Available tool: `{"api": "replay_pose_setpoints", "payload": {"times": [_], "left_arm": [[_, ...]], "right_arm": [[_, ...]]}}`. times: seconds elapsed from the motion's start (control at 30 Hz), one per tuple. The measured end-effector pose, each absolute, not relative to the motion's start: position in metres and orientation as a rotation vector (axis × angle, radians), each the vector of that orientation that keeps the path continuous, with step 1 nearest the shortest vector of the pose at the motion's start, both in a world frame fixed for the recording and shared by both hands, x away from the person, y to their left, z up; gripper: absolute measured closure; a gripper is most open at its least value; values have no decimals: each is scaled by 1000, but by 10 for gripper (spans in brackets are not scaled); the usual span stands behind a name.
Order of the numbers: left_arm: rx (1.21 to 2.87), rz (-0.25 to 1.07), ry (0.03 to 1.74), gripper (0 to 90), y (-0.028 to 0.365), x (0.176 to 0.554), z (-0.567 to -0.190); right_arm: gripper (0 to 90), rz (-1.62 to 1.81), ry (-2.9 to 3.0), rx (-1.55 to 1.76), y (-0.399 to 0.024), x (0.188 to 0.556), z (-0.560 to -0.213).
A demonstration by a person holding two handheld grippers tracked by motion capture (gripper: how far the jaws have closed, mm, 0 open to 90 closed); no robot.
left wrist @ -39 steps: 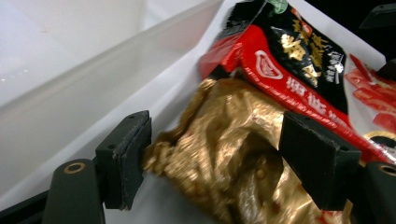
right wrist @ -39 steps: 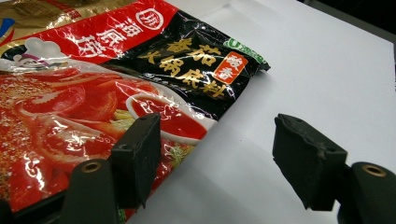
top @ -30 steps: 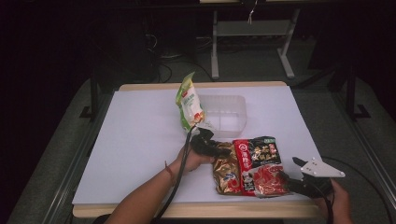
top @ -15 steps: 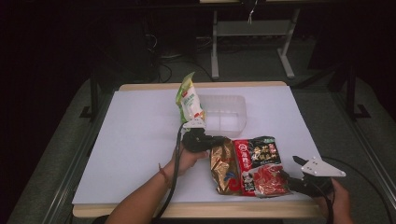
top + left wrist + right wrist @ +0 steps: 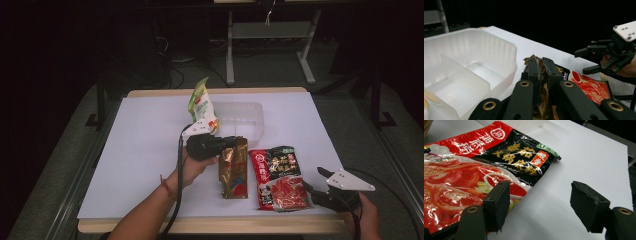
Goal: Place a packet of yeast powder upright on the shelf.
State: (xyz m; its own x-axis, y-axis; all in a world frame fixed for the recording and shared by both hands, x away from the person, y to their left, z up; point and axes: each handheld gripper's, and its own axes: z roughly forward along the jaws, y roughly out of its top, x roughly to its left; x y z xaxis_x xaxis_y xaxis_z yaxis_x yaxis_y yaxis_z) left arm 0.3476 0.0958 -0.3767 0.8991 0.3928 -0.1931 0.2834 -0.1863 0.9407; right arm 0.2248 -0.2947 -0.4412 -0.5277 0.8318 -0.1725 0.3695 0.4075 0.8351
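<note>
High view: left gripper (image 5: pixel 239 144) clamps the gold packet's (image 5: pixel 234 171) top; right gripper (image 5: pixel 311 186) gapes wide, empty.

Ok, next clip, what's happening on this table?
A person works two handheld grippers over a white table. The left gripper is shut on the top edge of a gold packet, right beside a clear divided container. The right gripper is open, low at the corner of a red-and-black sauce packet, one jaw over its edge. A green-and-white bag stands against the container.
</note>
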Motion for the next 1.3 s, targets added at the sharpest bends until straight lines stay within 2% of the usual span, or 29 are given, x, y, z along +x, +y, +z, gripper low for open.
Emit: {"api": "replay_pose_setpoints", "payload": {"times": [0.83,1.3], "left_arm": [[1636,184,530,861,121,343,-348],[1521,291,565,861,127,342,-315]], "right_arm": [[315,1016,2092,1013,-294,224,-442],[316,1011,2093,1015,-294,224,-443]]}}
